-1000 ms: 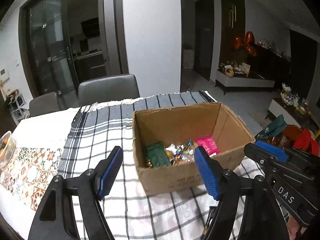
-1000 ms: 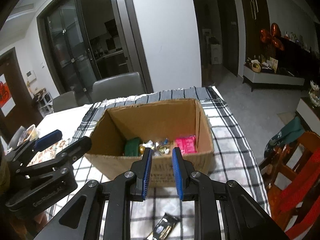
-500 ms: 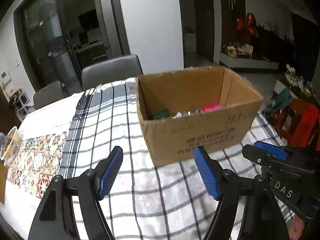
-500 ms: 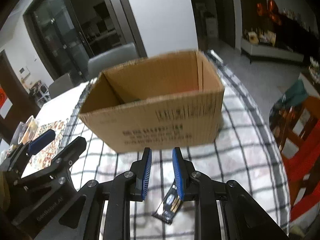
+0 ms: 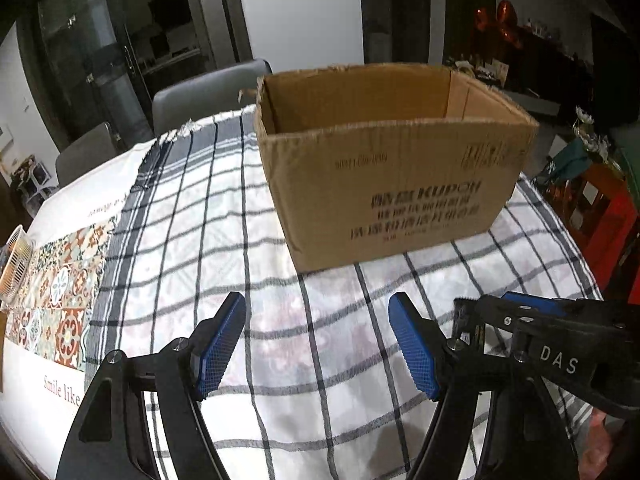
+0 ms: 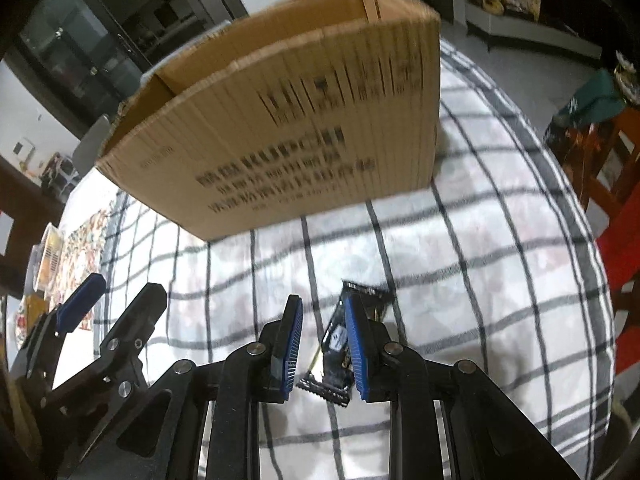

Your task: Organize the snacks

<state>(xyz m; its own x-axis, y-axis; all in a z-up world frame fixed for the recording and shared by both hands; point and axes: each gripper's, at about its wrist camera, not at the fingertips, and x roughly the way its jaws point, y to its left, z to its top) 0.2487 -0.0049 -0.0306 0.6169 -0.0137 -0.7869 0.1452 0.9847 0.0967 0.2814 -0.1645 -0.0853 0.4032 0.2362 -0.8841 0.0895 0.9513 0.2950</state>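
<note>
Dropped low toward the desk since a second ago: both views now at the level of the brown cardboard box (image 5: 396, 168), its contents no longer visible over the near wall. Right gripper (image 6: 322, 350) lowered over a dark foil snack packet (image 6: 340, 344) lying flat on the black-and-white checked cloth (image 6: 460, 280), in front of the box and apart from it. Jaws parted only a little, clenched on nothing yet; packet partly between the blue pads (image 6: 291, 344), its far end poking out beyond the right pad. Left gripper (image 5: 316, 344) spread wide and empty above bare cloth, well short of the box.

Packet probably very light, thin and crinkly, slick on its foil face; likely to slide or buckle if pinched at a crimped end. Best taken across the narrow middle, pads square to the long edges, firm enough to stop slipping, not enough to crush what is inside.

Seen only from the right wrist: the packet itself. Seen only from the left wrist: the box's open top and inner back wall, plus the patterned tile runner (image 5: 60, 292) at the desk's left side.
</note>
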